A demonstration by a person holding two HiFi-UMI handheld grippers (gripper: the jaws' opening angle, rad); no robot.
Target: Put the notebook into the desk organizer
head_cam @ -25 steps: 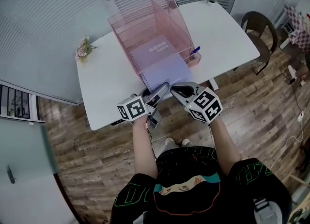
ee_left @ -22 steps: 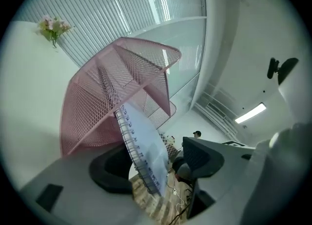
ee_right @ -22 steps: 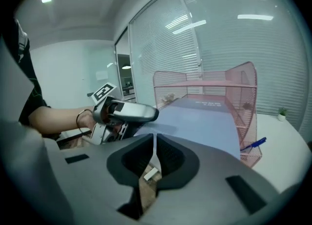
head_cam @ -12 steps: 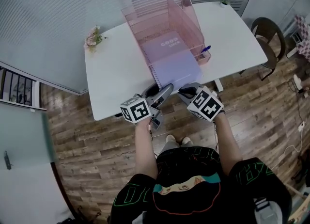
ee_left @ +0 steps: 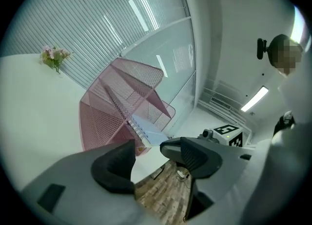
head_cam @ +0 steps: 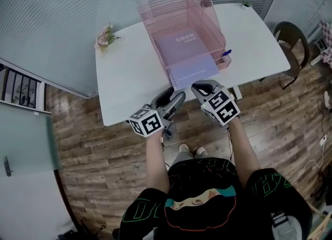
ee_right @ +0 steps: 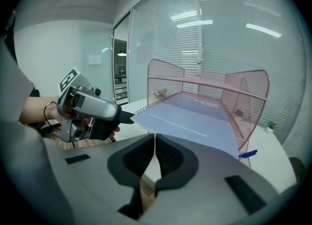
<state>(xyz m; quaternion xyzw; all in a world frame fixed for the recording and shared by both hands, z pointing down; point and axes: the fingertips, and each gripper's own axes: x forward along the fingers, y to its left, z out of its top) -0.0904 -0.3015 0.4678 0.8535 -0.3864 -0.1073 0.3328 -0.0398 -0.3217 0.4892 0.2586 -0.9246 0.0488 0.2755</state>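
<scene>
A spiral-bound lilac notebook is laid in the pink wire-mesh desk organizer. The left hand-held gripper is spread with its jaws closing on nothing; the right hand-held gripper is pressed together.

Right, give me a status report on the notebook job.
Left gripper empty, jaws closing. Right gripper shut, tips at near edge of the lavender spiral notebook. Notebook partly inside the pink mesh desk organizer, near end sticking out. Nothing seen in the way.

Lavender notebook, pink mesh desk organizer, white table, brown wood-plank floor, blue pen
</scene>
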